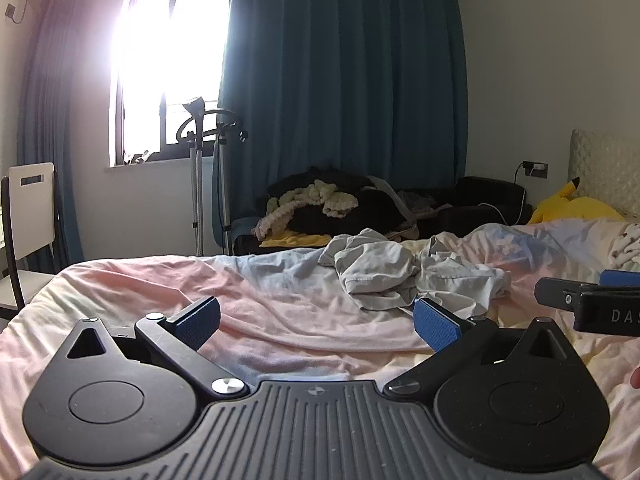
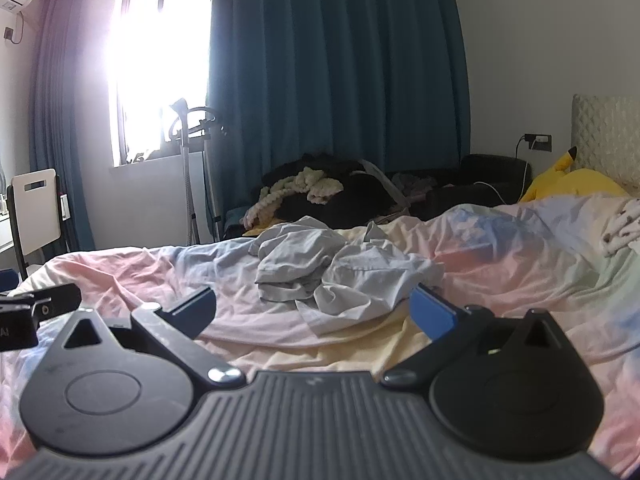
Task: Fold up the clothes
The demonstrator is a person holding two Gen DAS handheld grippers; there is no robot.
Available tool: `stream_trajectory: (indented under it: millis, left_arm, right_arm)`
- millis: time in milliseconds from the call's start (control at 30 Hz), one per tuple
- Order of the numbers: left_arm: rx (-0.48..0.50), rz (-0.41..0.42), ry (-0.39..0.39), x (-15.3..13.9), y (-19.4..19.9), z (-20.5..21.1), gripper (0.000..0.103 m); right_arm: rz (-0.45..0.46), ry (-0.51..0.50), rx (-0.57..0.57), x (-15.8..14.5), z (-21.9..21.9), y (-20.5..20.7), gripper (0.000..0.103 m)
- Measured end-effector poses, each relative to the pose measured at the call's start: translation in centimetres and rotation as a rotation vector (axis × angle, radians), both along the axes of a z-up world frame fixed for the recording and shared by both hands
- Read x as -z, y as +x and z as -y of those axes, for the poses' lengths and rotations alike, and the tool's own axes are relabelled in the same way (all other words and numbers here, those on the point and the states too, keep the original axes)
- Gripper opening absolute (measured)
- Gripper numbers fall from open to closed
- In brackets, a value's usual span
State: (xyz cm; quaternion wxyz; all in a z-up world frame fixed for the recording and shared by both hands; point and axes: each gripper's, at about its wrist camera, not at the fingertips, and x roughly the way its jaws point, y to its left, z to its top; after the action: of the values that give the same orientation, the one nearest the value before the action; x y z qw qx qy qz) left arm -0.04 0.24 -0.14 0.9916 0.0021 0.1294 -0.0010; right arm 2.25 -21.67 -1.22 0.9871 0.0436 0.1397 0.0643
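Both my grippers, left gripper [image 1: 316, 320] and right gripper [image 2: 314, 312], hover spread wide, holding nothing, short of the crumpled grey shirt [image 2: 332, 276] heaped mid-bed on the pastel duvet [image 1: 140, 288]; no fold shows.

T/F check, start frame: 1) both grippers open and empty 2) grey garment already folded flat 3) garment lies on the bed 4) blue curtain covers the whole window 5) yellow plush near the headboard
1) True: left gripper and right gripper are both open, holding nothing.
2) False: the grey garment is a crumpled heap.
3) True: it lies on the bed, on the pastel duvet.
4) False: the blue curtain hangs beside the window, which is bright and uncovered.
5) True: the yellow plush lies by the headboard.
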Motion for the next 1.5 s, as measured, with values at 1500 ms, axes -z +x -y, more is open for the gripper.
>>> stream_trajectory:
  millis: [1500]
  left_arm:
    - [0.059, -0.023, -0.027, 2.7, 1.1, -0.4, 0.103]
  right_arm:
    - [0.041, -0.013, -0.037, 0.4, 0.3, 0.2, 0.103]
